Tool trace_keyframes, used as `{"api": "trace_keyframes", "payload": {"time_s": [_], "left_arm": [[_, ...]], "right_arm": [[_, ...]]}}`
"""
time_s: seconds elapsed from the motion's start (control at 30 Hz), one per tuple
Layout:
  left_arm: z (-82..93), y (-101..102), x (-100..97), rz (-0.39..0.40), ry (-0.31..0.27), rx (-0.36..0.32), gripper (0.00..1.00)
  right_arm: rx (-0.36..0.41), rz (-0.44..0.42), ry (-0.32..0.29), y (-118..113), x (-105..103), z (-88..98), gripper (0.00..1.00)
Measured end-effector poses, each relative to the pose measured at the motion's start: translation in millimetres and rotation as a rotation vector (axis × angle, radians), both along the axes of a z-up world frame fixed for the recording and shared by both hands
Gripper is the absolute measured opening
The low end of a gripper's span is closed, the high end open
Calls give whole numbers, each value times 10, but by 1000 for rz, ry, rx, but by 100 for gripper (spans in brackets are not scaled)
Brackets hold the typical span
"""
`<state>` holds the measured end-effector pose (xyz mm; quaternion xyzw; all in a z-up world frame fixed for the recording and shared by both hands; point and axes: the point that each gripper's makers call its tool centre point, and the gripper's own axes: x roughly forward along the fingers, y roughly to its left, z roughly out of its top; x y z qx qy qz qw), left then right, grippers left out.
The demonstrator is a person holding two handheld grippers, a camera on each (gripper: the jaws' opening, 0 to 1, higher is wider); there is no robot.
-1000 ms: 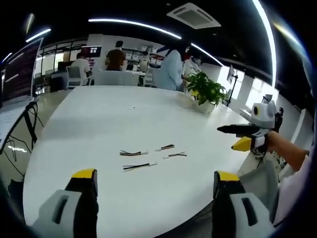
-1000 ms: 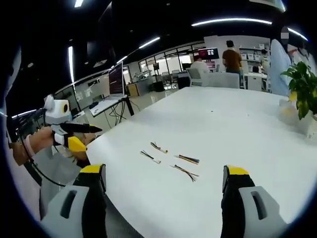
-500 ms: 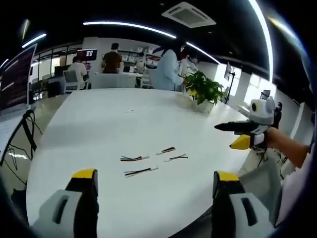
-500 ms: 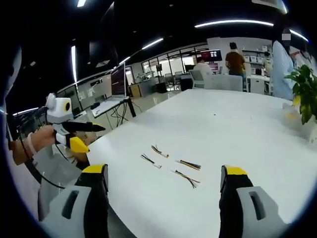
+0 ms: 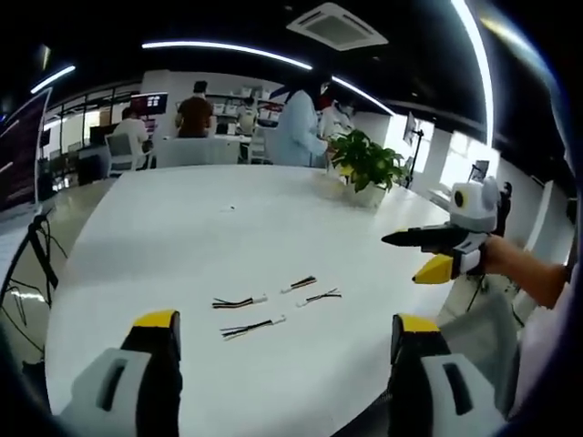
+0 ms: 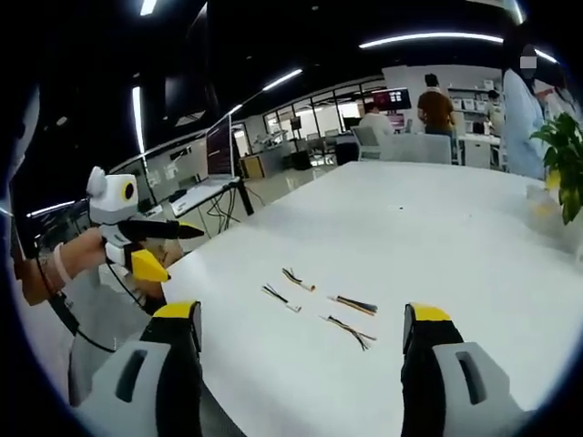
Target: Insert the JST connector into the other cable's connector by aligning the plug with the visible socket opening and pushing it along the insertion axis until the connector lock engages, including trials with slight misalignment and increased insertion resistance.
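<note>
In the left gripper view the left tool [image 5: 284,332] rises from the bottom edge with its two yellow-tipped jaws spread wide and nothing between them. The right tool [image 6: 301,320] in the right gripper view stands the same way: jaws far apart, gripping nothing.

Just beyond the jaws lies the near edge of a large white desk [image 5: 200,228] with a rounded outline and a smooth, bare top. Four short cable pieces lie on it in a loose cluster, apart from one another, each a bundle of thin coloured wires ending in a small pale connector. In the left gripper view they are the nearest cable [image 5: 251,326], the left cable [image 5: 237,301], the middle cable [image 5: 300,284] and the right cable [image 5: 320,296]. Neither tool touches them.

At the right of that view the other tool is held out over the desk's edge by a hand [image 5: 510,259].

Farther along the desk a potted plant [image 5: 366,167] stands near the far right side. Behind it the room is an open office: people [image 5: 296,127] stand and sit at desks, a screen [image 5: 149,102] glows on the back wall, light strips [image 5: 232,47] and an air vent [image 5: 337,25] cross the dark ceiling.
</note>
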<state>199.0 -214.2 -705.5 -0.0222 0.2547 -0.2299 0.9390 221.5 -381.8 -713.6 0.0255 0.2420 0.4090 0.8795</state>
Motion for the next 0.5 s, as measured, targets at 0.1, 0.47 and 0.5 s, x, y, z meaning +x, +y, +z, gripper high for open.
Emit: {"api": "trace_keyframes", "payload": {"time_s": [0.1, 0.47, 0.5], "left_arm": [[-5, -17, 36, -9, 1, -1, 94], [-39, -109, 149, -38, 5, -16, 92], [-14, -160, 149, -52, -1, -44, 92]], "right_arm": [[0, 8, -4, 14, 14, -40, 88], [-29, 34, 14, 44, 120, -170, 87], [-27, 35, 13, 54, 128, -164, 87]]}}
